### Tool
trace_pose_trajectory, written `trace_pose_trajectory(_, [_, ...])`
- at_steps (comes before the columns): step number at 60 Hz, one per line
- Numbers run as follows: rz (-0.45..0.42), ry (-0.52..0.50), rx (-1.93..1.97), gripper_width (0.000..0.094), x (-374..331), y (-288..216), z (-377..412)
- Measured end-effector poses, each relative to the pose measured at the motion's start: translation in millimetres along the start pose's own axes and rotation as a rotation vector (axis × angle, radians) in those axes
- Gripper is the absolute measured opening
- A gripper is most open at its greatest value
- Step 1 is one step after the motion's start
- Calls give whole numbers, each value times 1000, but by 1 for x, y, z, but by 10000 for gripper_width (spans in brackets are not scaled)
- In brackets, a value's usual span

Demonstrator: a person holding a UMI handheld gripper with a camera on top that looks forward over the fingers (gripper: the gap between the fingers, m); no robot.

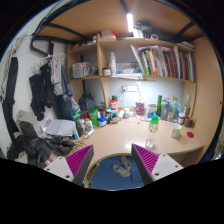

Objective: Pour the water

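a tall dark green bottle (158,106) stands upright on the wooden worktop (120,135), toward its far side and beyond the right finger of the tool. just beside it, a little nearer, stands a smaller clear bottle with a green cap (154,122), also upright. farther to the right on the same worktop stand a few clear, pale bottles (176,108), upright and close together near the wall. whether any of them holds water cannot be told from here. all of these stand well apart from the tool's fingers, with bare worktop between.
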State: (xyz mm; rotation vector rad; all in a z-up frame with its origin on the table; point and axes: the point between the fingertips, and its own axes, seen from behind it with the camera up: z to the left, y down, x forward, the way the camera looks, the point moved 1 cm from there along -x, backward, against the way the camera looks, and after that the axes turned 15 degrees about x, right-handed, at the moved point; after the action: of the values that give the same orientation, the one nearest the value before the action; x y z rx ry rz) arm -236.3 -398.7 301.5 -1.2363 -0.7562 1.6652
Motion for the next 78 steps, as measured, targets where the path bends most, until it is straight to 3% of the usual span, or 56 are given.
trace_pose_trajectory(24, [-79,26,-44,841,33,13,-5])
trace_pose_trajectory(37, [-169,65,-74,839,81,-28,-86])
trace_pose_trajectory(52, [-219,166,-42,839,234,-37,-224])
trace_pose_trajectory(68, [-226,85,-65,832,373,-24,-267])
trace_pose_trajectory(70, [-234,75,-72,815,383,-28,-268])
trace_pose_trajectory(74, [-241,67,-64,508,397,-31,-271])
trace_pose_trajectory(78, [-260,76,-21,487,401,-35,-277])
